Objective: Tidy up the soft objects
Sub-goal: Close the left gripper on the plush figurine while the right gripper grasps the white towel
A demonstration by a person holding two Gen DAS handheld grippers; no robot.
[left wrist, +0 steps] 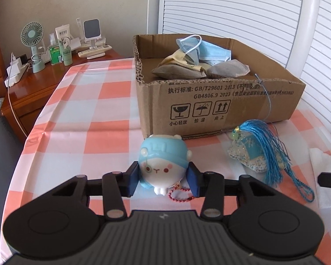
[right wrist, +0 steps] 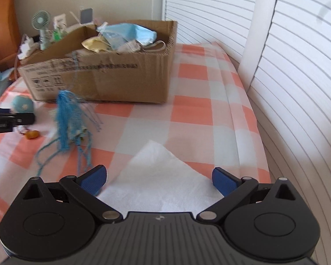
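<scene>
Left gripper (left wrist: 163, 177): pressed onto squishy toy (left wrist: 162, 162) on tabletop (left wrist: 77, 132), so it can be lifted | box (left wrist: 220, 101): just behind, soft things kept inside | right gripper (right wrist: 158, 180): spread apart over white tissue (right wrist: 158, 176)

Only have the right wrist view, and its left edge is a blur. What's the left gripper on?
Observer: The left gripper brackets a round white squishy toy with a blue cap, blue pads against both its sides.
Operator: Lifted?
Observer: Not visibly. It sits on the orange-and-white checked cloth, its pink bead chain trailing there.
Operator: Tassel sachet clear of it?
Observer: Yes. In the left wrist view, the blue-tasselled patterned sachet lies apart, to the toy's right.
</scene>
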